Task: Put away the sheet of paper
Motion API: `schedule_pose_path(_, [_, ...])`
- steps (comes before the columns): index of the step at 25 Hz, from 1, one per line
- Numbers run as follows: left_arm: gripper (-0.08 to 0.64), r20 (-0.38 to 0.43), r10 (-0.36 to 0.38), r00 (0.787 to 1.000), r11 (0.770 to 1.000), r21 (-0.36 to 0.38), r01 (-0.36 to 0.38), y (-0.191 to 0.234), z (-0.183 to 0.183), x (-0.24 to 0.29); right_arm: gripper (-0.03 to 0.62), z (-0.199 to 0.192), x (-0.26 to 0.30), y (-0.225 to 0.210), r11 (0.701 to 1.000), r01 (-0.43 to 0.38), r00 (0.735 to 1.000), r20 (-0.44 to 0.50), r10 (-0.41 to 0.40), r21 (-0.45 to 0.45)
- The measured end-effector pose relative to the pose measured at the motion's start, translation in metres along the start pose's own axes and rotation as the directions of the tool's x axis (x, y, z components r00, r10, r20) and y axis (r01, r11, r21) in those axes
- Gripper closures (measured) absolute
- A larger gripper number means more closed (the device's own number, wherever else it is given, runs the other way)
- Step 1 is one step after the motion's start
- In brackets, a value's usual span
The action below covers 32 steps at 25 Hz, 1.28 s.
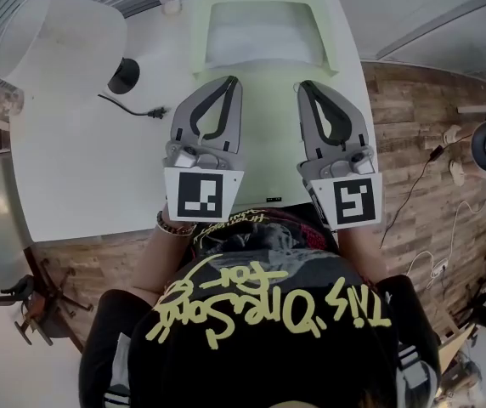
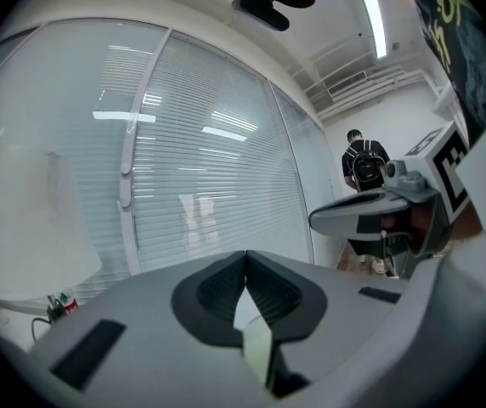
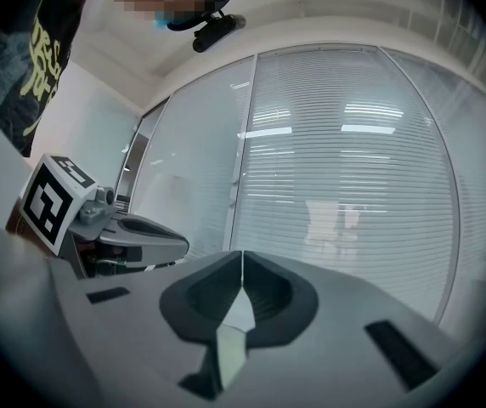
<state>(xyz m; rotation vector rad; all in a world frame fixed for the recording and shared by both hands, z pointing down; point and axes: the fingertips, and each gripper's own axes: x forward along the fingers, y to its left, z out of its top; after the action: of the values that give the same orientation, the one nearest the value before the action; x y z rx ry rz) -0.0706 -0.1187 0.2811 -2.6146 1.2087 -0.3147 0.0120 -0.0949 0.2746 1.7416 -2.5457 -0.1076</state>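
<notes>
A white sheet of paper (image 1: 260, 36) lies inside a pale green folder or tray (image 1: 199, 41) at the far middle of the white table (image 1: 90, 168). The pale green surface runs back toward me under both grippers. My left gripper (image 1: 231, 82) and right gripper (image 1: 302, 85) rest side by side on it, tips pointing at the sheet, just short of it. Both are shut with nothing held. In the left gripper view the jaws of the left gripper (image 2: 245, 255) meet in a line; the right gripper view shows the same for the right gripper (image 3: 242, 253).
A white lamp shade (image 1: 56, 41), a black round base (image 1: 124, 75) and a black cable with plug (image 1: 132, 107) sit on the table's left. Wooden floor with cables (image 1: 421, 177) lies to the right. A person (image 2: 366, 164) stands far off beside window blinds (image 2: 209, 168).
</notes>
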Motion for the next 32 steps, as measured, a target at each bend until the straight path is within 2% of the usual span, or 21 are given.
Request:
schedule_pose_path(4, [0.551,0.002,0.006,1.0,1.0,0.007,-0.006,-0.005,0.006,-0.003,0.581,0.004,-0.008,-0.001,0.999,-0.018,1.0,0.015,0.018,-0.026])
schedule_pose_path(11, [0.551,0.002,0.044,0.999,0.999,0.006,-0.044,-0.016,0.017,-0.008,0.584,0.017,-0.018,-0.005,0.999,-0.026,0.999,0.048,0.025,0.022])
schedule_pose_path(16, [0.551,0.001,0.058,0.998,0.998,0.01,-0.058,-0.025,0.022,-0.014,0.584,0.019,-0.029,-0.005,0.999,-0.041,0.998,0.056,0.04,0.022])
schedule_pose_path(23, [0.551,-0.002,0.042,0.999,0.999,0.027,-0.042,-0.039,0.027,-0.018,0.584,0.021,-0.039,-0.008,0.999,-0.036,0.997,0.065,0.035,0.025])
schedule_pose_path(32, [0.551,-0.001,0.045,0.999,0.998,0.039,-0.045,-0.038,0.028,-0.018,0.586,0.023,-0.041,-0.007,0.999,-0.021,0.997,0.073,0.019,0.027])
